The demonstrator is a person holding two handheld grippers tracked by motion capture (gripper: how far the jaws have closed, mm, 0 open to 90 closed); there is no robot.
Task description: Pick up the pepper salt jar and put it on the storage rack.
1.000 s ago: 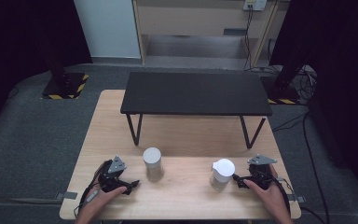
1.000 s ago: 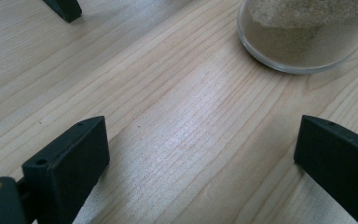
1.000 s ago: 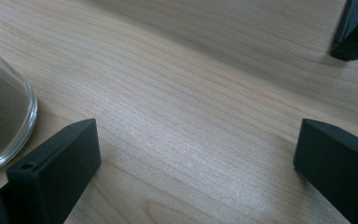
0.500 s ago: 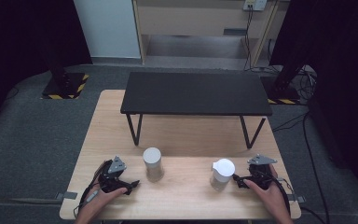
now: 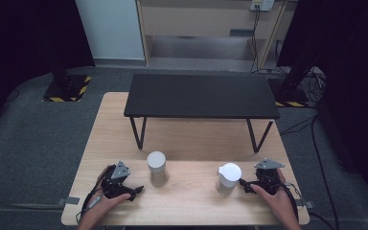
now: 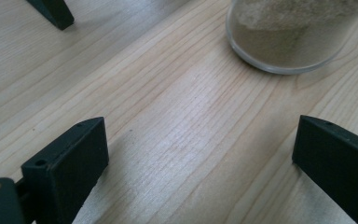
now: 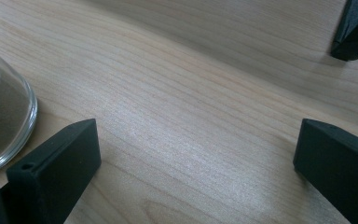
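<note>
While resting low at the near edge of the pale wooden surface (image 5: 191, 143), grips nothing on either side. Nearest, bottom left of the high view: left hand (image 5: 106, 201) around the left claw (image 5: 135, 190), jaws spread wide apart, empty, aimed toward the middle of the surface. Bottom right: right hand (image 5: 278, 203) around the right claw (image 5: 243, 183), jaws likewise wide apart and empty. Just ahead of the left claw (image 6: 200, 154), near but not touching: grey-lidded jar (image 5: 156, 167), upright, its clear base (image 6: 284, 42) holding a sandy powder. Just beside the right claw (image 7: 198, 154), close off one jaw, contact hard to tell: white-lidded jar (image 5: 229, 178), upright, glass wall (image 7: 0, 126) curving in at the left of the right gripper view. Between the two jars, bare wood. Farther back: low black stand (image 5: 199, 96) on thin legs, spanning the far half of the surface, top bare. Beyond that: grey floor, pale cabinet, dark curtains. By the look of it, work barely begun: both jars standing free and ungripped; closing on each jar, lifting and moving all left to do.
</note>
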